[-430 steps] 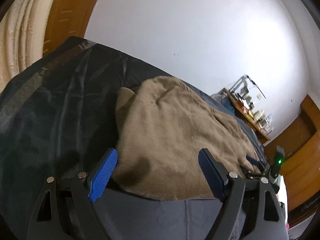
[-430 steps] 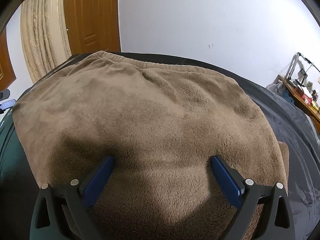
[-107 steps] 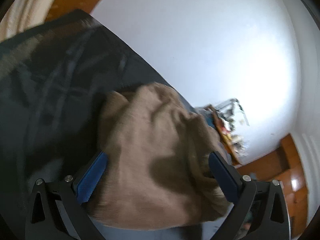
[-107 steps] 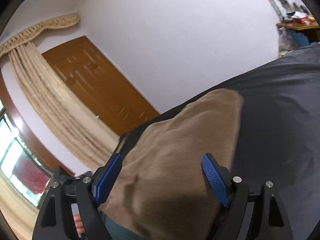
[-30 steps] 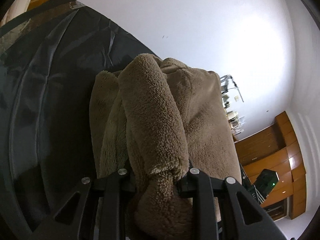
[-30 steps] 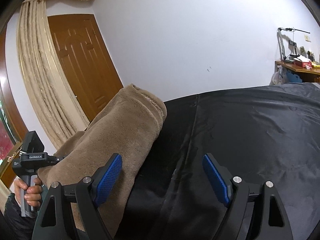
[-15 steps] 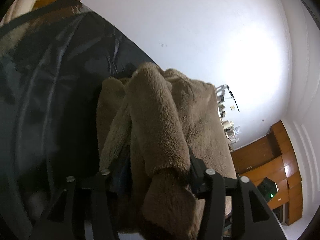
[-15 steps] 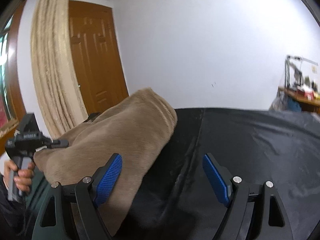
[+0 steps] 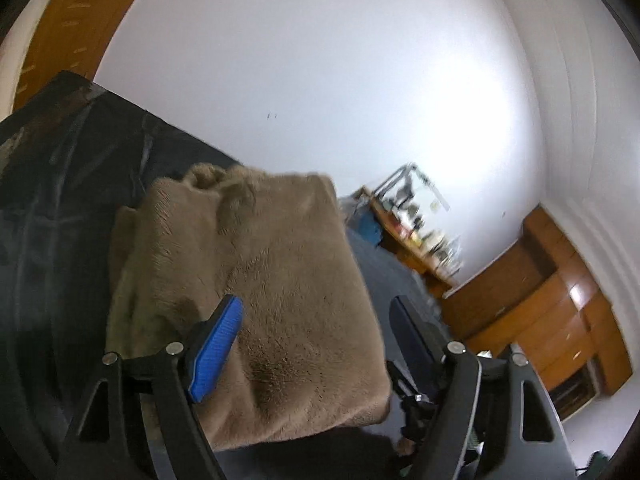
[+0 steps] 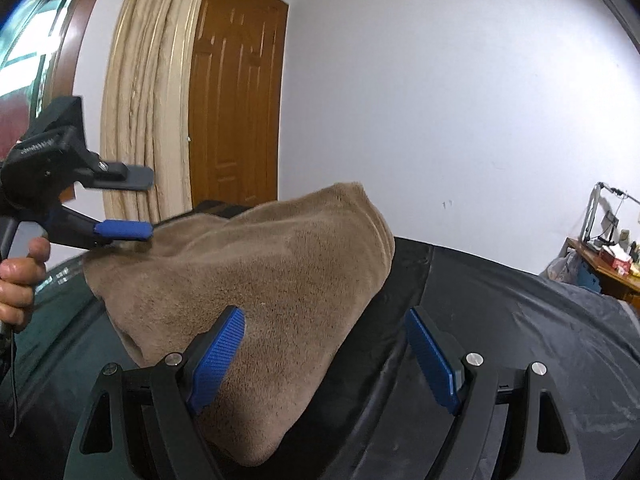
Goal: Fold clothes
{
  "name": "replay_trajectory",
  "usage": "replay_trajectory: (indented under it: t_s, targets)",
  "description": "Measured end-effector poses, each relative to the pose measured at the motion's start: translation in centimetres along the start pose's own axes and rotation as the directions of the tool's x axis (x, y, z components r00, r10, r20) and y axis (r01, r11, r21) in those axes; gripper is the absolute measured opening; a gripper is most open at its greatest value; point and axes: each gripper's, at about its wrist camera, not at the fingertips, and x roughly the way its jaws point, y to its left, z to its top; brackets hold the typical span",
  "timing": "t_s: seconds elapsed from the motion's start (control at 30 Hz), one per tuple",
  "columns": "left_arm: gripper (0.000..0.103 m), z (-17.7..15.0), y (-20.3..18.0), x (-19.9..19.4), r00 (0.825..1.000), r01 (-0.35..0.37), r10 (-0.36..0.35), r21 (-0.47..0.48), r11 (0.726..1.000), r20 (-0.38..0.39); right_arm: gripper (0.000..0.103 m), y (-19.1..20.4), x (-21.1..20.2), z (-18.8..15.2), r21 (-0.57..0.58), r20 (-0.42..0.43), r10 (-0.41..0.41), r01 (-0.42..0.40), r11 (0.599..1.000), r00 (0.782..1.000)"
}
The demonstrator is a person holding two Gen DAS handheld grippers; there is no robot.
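Observation:
A tan fleece garment lies folded into a thick bundle on the black sheet. My left gripper is open just above the bundle's near end, with nothing between its blue pads. In the right wrist view the same garment lies left of centre, and the left gripper hovers open over its far left corner. My right gripper is open and empty, its left pad over the bundle's near edge, its right pad over bare sheet.
The black sheet spreads to the right. A wooden door and beige curtain stand behind at left. A cluttered desk sits far right, wooden cabinets beyond. The hand holding the left gripper shows at the left edge.
My left gripper was shut on a fold of the garment; it has opened and let it go, pulling back. The bundle now rests on the sheet. The right gripper stayed open.

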Motion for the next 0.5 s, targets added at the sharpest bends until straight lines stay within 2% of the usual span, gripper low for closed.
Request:
replay_trajectory:
  t_s: [0.07, 0.17, 0.27, 0.37, 0.5]
  targets:
    - [0.080, -0.8, 1.2, 0.7, 0.999, -0.045, 0.045, -0.016, 0.999, -0.018, 0.085, 0.4, 0.4, -0.1, -0.037, -0.030, -0.020, 0.018, 0.999, 0.999]
    - [0.080, -3.1, 2.8, -0.1, 0.999, -0.036, 0.035, -0.036, 0.999, -0.015, 0.085, 1.5, 1.4, -0.6, -0.127, -0.095, -0.057, 0.045, 0.991, 0.994]
    - [0.079, -3.1, 3.7, 0.5, 0.999, -0.037, 0.037, -0.032, 0.999, -0.010, 0.084, 2.3, 2.3, -1.2, -0.182, -0.149, -0.078, 0.050, 0.982, 0.986]
    - [0.075, -3.0, 3.9, 3.1, 0.998, -0.063, 0.063, -0.008, 0.998, -0.008, 0.084, 1.6, 2.9, -1.2, -0.146, -0.213, -0.042, 0.011, 0.989, 0.976]
    - [0.074, -3.5, 3.5, 3.1, 0.997, -0.074, 0.074, 0.032, 0.997, 0.011, 0.089, 0.9, 3.6, -1.5, -0.125, -0.244, -0.026, -0.005, 0.992, 0.969]
